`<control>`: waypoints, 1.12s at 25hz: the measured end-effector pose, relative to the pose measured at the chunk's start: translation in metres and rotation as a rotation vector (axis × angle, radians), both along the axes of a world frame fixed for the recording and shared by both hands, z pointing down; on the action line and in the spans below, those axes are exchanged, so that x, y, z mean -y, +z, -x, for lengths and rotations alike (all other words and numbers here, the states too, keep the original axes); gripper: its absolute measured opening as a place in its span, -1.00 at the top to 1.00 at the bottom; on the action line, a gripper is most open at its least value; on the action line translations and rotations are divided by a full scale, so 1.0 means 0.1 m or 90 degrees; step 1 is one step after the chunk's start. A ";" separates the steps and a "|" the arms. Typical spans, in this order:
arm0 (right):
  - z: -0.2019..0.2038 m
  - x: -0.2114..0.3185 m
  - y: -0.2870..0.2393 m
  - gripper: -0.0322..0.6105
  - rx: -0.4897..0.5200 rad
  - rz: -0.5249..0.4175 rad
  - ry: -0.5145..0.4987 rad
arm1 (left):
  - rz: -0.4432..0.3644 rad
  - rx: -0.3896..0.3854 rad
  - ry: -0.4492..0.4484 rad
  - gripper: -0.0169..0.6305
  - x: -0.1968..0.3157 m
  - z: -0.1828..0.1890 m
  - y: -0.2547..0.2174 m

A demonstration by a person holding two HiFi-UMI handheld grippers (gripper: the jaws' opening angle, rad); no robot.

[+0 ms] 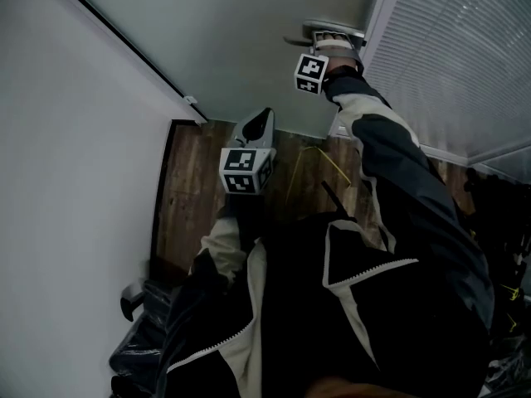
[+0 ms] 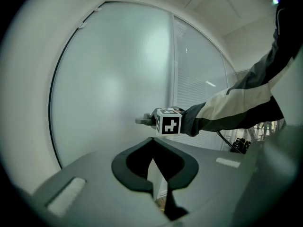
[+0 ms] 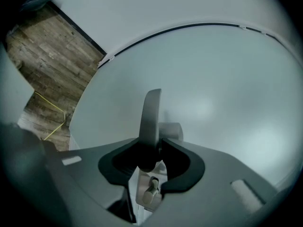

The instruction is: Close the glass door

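The frosted glass door (image 1: 241, 23) fills the top of the head view, with its metal lever handle (image 1: 325, 31) at the upper right. My right gripper (image 1: 332, 46) is shut on that handle. In the right gripper view the lever (image 3: 152, 117) runs up from between the gripper's (image 3: 150, 150) jaws, in front of the door pane (image 3: 218, 84). My left gripper (image 1: 259, 124) hangs lower, apart from the door, and is shut on nothing. Its view shows its own tips (image 2: 151, 140) meeting, the door (image 2: 109, 89) beyond, and the handle (image 2: 142, 120).
A white wall (image 1: 66, 139) runs along the left, with a dark bag (image 1: 141, 338) at its foot. Wood floor (image 1: 199, 197) with a yellow cable (image 1: 332, 164) lies below. Slatted blinds (image 1: 456, 48) stand right of the door. A lock knob (image 3: 151, 189) sits under the handle.
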State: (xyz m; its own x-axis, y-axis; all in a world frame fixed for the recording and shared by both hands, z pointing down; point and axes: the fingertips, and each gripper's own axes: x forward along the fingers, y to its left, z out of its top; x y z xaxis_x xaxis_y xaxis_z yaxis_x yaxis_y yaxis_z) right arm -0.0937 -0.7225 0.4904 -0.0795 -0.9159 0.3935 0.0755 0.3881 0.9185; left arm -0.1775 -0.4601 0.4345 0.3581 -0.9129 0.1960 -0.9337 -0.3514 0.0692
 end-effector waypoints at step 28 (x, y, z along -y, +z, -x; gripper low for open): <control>0.02 0.44 0.06 0.32 0.040 0.046 -0.008 | 0.037 0.026 -0.081 0.93 -0.10 0.40 0.23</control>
State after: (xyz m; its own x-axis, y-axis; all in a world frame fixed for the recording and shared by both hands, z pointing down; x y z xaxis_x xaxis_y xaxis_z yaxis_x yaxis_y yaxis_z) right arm -0.0958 -0.7670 0.4960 -0.1175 -0.8841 0.4524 0.0247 0.4528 0.8913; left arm -0.2175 -0.4499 0.4571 0.2315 -0.9371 0.2613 -0.9727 -0.2272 0.0469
